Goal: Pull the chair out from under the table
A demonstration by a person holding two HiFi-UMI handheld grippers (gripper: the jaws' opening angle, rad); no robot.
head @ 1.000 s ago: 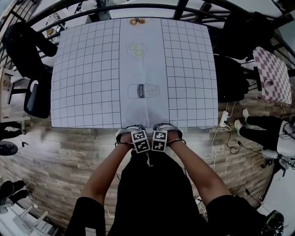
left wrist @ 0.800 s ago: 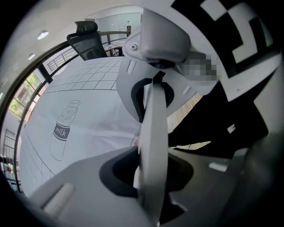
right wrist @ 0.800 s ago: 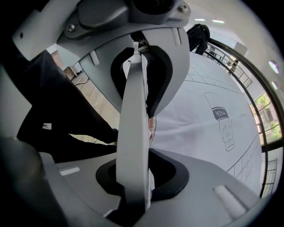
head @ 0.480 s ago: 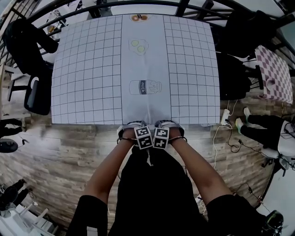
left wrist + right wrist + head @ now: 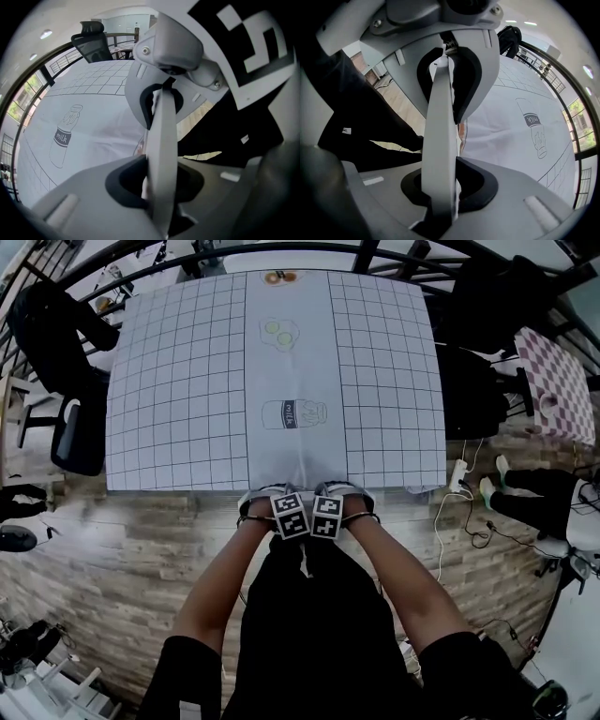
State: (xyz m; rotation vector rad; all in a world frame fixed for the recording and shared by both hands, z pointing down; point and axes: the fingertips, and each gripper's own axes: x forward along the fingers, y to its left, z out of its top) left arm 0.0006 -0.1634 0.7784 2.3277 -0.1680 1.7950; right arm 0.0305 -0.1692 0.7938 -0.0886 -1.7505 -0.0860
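**Chair** [image 5: 138, 146]: tucked under the counter [image 5: 141, 489] at the middle of its near edge. It is almost wholly hidden by the cloth [image 5: 187, 381] and the tools. Only a brown sliver shows at the hem in both gripper views. Not yet drawn out.

**Left tool** [image 5: 284, 502]: points steeply down at the near edge, over the chair.
- The jaws have just been closing and stand drawn close, with the brown sliver at their line.
- Judged to be pinching the chair's top edge.

**Right tool** [image 5: 334, 501]: just beside the left tool, pointing straight down.
- The jaws have just been opening a little but stand narrow, with the same brown edge at their line.
- Judged to be a pinch on the chair as well.

**Placement:** the two tools set side by side at the centre probably allow a straight, even pull toward the person, whose arms reach forward together.

**Cloth:** white, covering the whole counter. The outer panels carry a black grid. The plain middle strip carries line drawings.

**Writing:**
- "milk" on the drawn bottle [image 5: 293, 414] is the only legible word.
- Small round food drawings sit further up the strip, unlabelled.
- The cubes [image 5: 308, 518] on the tools bear black-and-white square markers and no letters.

**Surroundings:**
- Black office chairs [image 5: 75, 432] stand at the counter's left side.
- A checked side counter [image 5: 555, 381] stands at right, well apart.
- A power strip [image 5: 457, 474] with cables lies on the plank floor [image 5: 122, 568].
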